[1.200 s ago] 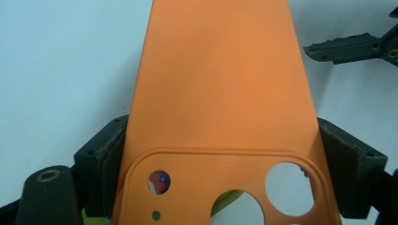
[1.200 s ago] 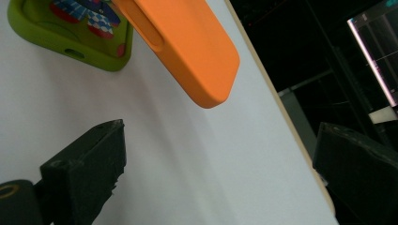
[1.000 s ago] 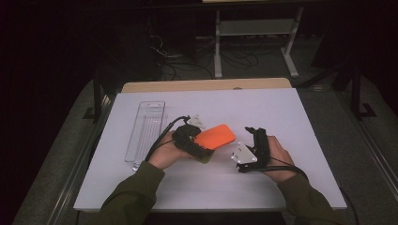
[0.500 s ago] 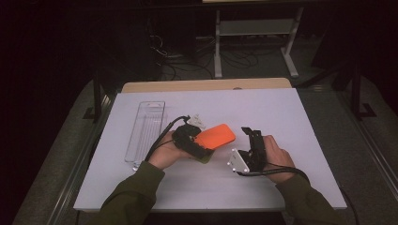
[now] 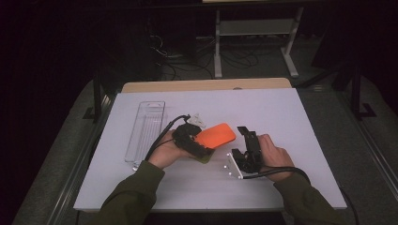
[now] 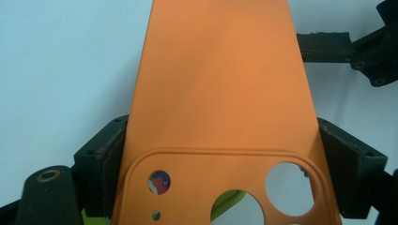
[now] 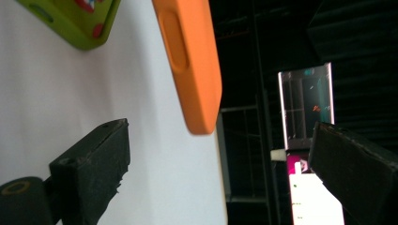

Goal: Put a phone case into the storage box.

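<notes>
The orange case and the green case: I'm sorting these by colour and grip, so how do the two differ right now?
The orange case is plain orange; the green case is lime with red marks. The orange case is clamped at its sides by the left tool, while the green case lies on the white table, partly under the orange one. The orange case tilts upward; the green case lies flat. Both look like phone cases.

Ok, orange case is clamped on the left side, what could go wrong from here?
The left gripper pinches the orange case only near its camera end, so the free end could sag or twist. A green case lies just beneath and might get dragged. The right gripper stands open close by and could bump the orange case.
</notes>
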{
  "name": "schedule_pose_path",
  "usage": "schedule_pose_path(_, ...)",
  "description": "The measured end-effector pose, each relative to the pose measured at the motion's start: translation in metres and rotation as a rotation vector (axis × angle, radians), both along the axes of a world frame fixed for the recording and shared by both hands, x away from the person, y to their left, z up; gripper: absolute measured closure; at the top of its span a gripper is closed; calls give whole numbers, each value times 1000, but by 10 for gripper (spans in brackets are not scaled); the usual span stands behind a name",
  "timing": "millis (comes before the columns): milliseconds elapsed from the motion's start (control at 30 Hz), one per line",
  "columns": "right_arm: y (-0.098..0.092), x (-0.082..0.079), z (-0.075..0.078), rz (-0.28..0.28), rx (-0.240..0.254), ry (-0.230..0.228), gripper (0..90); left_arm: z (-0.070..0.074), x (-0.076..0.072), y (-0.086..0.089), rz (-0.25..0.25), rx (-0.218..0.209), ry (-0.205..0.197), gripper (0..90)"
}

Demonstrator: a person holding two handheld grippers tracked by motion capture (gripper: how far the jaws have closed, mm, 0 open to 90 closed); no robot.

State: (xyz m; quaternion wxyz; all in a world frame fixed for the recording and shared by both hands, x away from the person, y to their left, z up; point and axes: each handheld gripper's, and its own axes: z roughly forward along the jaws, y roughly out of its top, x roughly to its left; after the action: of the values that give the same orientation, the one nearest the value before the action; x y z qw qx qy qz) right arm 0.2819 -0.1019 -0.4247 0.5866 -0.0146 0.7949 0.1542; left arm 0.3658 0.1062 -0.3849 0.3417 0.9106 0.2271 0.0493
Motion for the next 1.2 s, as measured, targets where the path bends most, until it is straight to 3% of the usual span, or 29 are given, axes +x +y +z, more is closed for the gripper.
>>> schedule_pose_path(67, 3, 0, 2, 15, -10, -44, 66, 1, 0, 0, -2, 2, 3, 156)
schedule_pose_path(100, 5, 0, 3, 23, -21, -48, 75, 0, -1, -2, 19, -24, 7, 156)
schedule_pose_path(267, 10, 0, 5, 43, -16, -60, 124, 3, -1, 0, -4, 0, -4, 156)
schedule_pose_path(567, 20, 5, 5, 90, -27, -110, 226, 6, -1, 1, -7, -6, -10, 156)
schedule_pose_path(733, 24, 6, 4, 111, -43, -105, 304, 6, -2, 0, 5, -19, -5, 156)
schedule_pose_path(933, 30, 7, 1, 144, -59, -76, 400, 6, -1, 0, -7, -6, -11, 156)
schedule_pose_path(967, 30, 7, 0, 144, -63, -75, 413, 6, -2, -1, 10, -28, -5, 156)
schedule_pose_path(1200, 31, 6, -4, 138, -59, -102, 467, 6, -3, -2, 8, -26, -5, 156)
